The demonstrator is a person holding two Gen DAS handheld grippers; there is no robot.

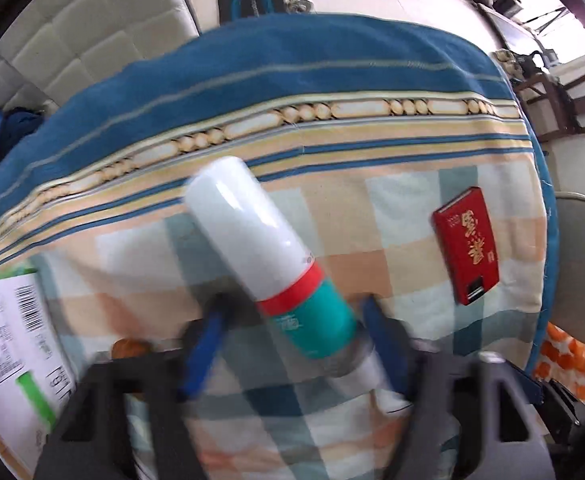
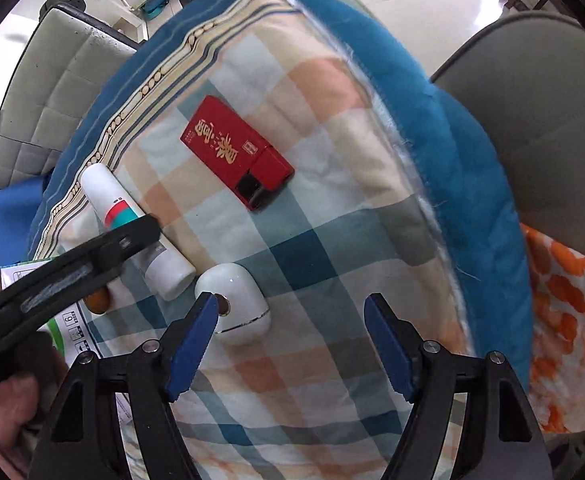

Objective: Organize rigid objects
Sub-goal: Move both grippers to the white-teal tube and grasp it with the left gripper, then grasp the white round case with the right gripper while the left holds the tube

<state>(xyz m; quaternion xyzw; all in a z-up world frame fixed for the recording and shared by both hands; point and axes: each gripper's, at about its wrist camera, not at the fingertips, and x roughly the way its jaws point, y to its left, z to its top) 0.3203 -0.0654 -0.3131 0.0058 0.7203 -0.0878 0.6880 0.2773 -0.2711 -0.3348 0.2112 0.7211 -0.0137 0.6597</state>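
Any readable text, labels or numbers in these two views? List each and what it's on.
"6": printed in a small square on the white and green carton, right wrist view.
Red box: large gold Chinese characters, too stylised and skewed to read with confidence; the smaller print beside them is too small.
Carton in the left wrist view: barcode and dense small print, blurred, unreadable.
White tube with red and teal bands: faint marks on the teal band, blurred.

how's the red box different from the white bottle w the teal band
The red box is flat, rectangular and all red with gold lettering; the white bottle is a round tube with red and teal bands. The box lies alone, untouched; the bottle lies between the left tool's fingers, which look open. Both lie on the checked cloth.
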